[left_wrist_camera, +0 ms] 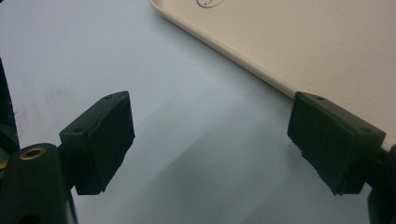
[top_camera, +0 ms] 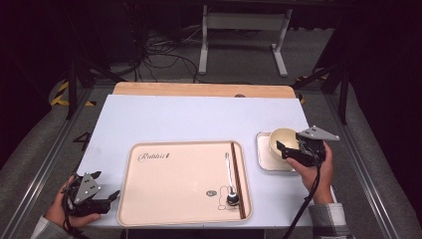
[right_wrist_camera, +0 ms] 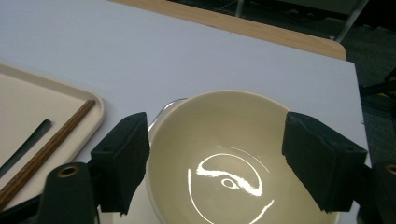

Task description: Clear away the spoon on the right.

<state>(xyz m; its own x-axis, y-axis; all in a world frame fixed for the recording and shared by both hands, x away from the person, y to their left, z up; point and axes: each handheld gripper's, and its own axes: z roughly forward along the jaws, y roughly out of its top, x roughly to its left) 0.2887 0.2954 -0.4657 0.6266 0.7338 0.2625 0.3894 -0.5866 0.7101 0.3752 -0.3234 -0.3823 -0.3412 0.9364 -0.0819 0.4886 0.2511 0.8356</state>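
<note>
Dark flooring with loose cables and a metal stand lies beyond the far edge of the desk point(top_camera: 199, 117), whose white top leaves a strip of bare wood along that far edge. Open white surface runs across the whole far half, unobstructed from left edge to right edge.

A beige tray point(top_camera: 169, 199) sits at the middle of the near edge, nearly touching it. Along the tray's right rim lie brown chopsticks point(top_camera: 237, 179) and, just beside them, a spoon point(top_camera: 229, 174). A narrow band of bare desk separates the tray from a white square plate point(top_camera: 263, 152) near the right edge. A cream bowl point(top_camera: 282, 142) stands on that plate.

Left hand-held gripper point(top_camera: 112, 196) rests at the near left corner, beside the tray's left rim; its jaws stand apart with nothing between them. The left gripper view shows bare desk under the jaws and the tray rim point(left_wrist_camera: 233, 63) passing behind the right jaw.

Right hand-held gripper point(top_camera: 287, 149) is at the bowl's near right side. The right gripper view looks down into the bowl point(right_wrist_camera: 233, 140), jaws spread wide to either side of it; the pads do not press on the rim. That view also shows glare in the bowl's bottom, too small to make out from above.
</note>
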